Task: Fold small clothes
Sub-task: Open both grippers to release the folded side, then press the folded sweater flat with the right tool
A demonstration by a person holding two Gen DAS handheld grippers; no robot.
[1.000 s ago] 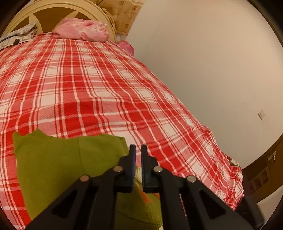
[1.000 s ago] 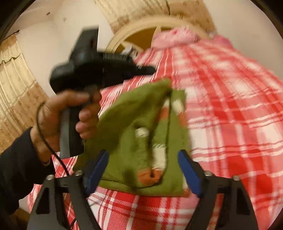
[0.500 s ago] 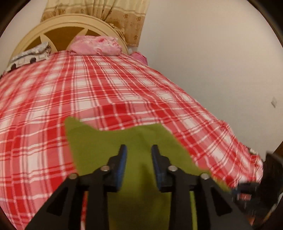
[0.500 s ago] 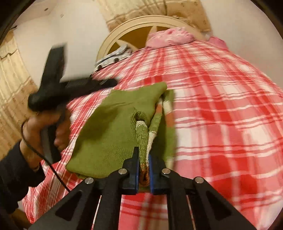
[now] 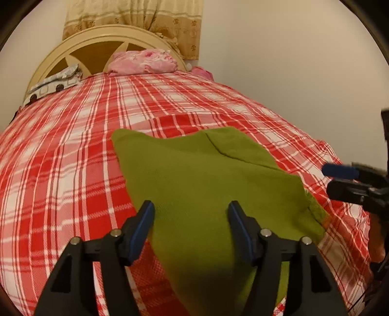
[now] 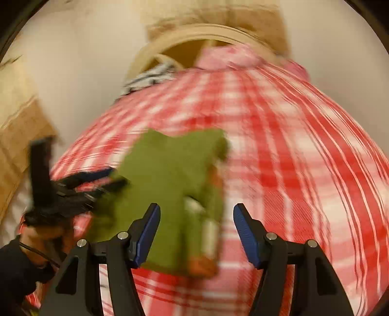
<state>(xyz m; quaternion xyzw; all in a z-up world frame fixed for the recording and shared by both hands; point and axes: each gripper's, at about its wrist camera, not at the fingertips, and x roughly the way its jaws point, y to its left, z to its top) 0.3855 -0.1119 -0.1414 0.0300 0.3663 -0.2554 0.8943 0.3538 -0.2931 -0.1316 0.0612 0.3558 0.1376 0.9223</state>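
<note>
A small green knit garment lies folded on the red plaid bedspread. My left gripper hovers over its near edge. Its jaws are opening, and the cloth shows between the pads without being pressed. In the blurred right wrist view the same garment shows a striped cuff at its right edge. My right gripper is above that edge with its jaws opening and nothing pinched. Each view catches the other gripper: the right gripper at the bed's right side, the left gripper in a hand.
A cream headboard stands at the far end with a pink pillow and a grey patterned cloth. A plain wall runs along the bed's right side. Curtains hang behind the headboard.
The left gripper went from shut to open and moved across over the garment. The right gripper closed on the striped edge half a second ago, then let go and rose.
</note>
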